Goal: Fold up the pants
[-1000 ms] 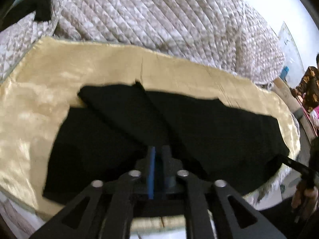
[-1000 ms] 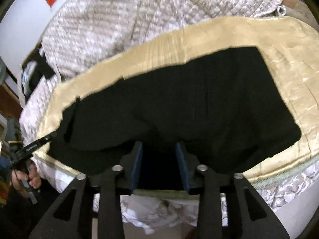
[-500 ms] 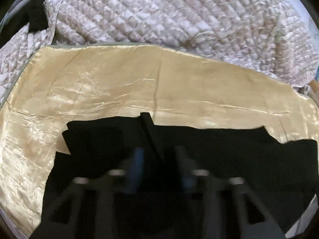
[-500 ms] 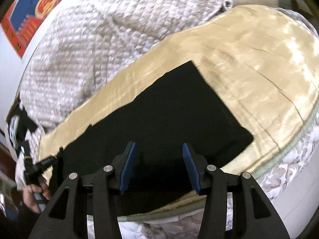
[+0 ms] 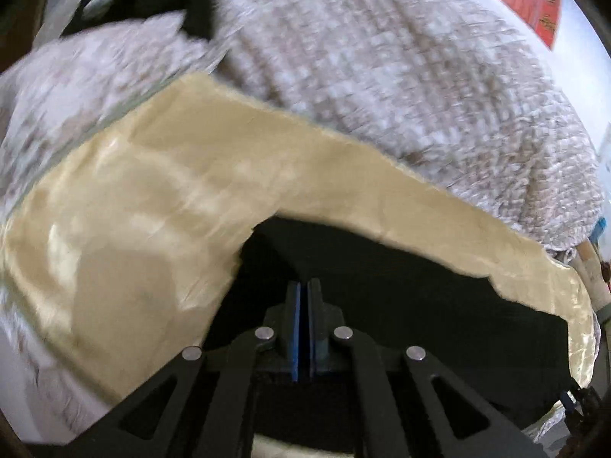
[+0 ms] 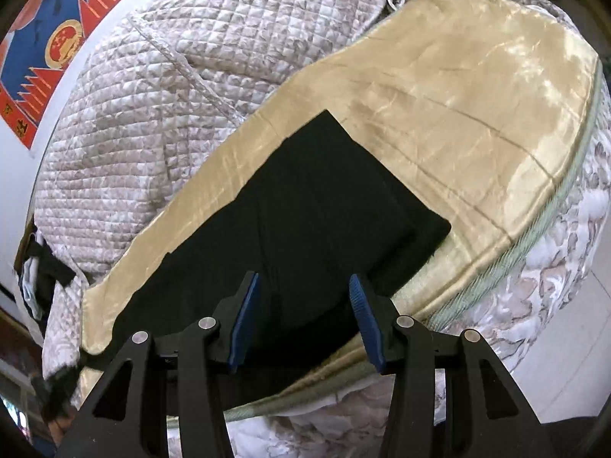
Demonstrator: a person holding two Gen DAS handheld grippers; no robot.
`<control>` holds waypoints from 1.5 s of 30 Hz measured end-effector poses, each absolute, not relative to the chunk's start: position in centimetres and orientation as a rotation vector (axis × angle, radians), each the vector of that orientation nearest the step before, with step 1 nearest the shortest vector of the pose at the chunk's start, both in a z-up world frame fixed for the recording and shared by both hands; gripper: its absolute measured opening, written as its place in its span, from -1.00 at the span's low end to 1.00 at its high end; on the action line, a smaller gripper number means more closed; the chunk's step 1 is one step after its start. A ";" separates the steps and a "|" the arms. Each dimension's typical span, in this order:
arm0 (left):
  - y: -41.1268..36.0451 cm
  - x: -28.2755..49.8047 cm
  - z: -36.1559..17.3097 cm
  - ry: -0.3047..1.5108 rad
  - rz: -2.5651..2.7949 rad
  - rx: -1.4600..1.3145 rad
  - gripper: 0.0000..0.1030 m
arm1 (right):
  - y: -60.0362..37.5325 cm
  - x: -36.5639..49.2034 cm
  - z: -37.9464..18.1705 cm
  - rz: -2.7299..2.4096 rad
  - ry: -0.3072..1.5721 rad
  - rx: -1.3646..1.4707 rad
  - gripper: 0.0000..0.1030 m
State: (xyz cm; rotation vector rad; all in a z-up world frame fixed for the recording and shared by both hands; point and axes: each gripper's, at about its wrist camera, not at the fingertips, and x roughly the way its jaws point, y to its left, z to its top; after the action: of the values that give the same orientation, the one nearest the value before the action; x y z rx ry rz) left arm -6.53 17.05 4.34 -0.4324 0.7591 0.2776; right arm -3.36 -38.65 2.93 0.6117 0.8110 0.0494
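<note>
The black pants (image 6: 317, 206) lie flat on a gold satin cloth (image 6: 477, 87) spread over the bed. In the right wrist view they run from the far right end toward the near left. My right gripper (image 6: 303, 286) is open and empty, just above the pants' near edge. In the left wrist view the pants (image 5: 401, 290) fill the lower middle. My left gripper (image 5: 304, 290) has its blue pads pressed together over the pants' left part; whether black fabric is pinched between them is hard to see. The left view is blurred.
A quilted grey-white bedspread (image 6: 183, 87) is heaped behind the gold cloth (image 5: 152, 198). The bed's front edge (image 6: 534, 252) drops to a pale floor on the right. A red and blue poster (image 6: 57, 38) hangs on the wall. Dark items (image 6: 42, 271) lie at far left.
My left gripper opened half a second ago and is now shut again, swung toward the pants' left end. My right gripper has opened wider and pulled back, and the pants look more folded.
</note>
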 end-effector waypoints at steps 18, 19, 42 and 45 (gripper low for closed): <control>18.6 -6.2 -0.4 0.842 0.209 -0.664 -0.89 | -37.7 -2.8 2.0 0.058 0.839 0.644 -0.04; 18.5 -6.0 -0.3 0.840 0.211 -0.648 -0.89 | -37.7 -2.8 2.2 0.057 0.829 0.639 -0.04; 18.9 -9.3 2.1 0.847 0.273 -0.602 -0.93 | -41.2 -2.6 2.7 -0.024 0.813 0.715 -0.83; 19.1 -10.2 1.2 0.863 0.284 -0.627 -0.94 | -42.1 -2.9 1.1 -0.034 0.837 0.773 -0.83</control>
State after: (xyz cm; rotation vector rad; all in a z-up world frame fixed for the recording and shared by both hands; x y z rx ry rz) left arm -10.17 19.13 1.24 -0.6272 0.8631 0.2843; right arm -2.87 -42.08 1.08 0.7725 0.8374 -0.0344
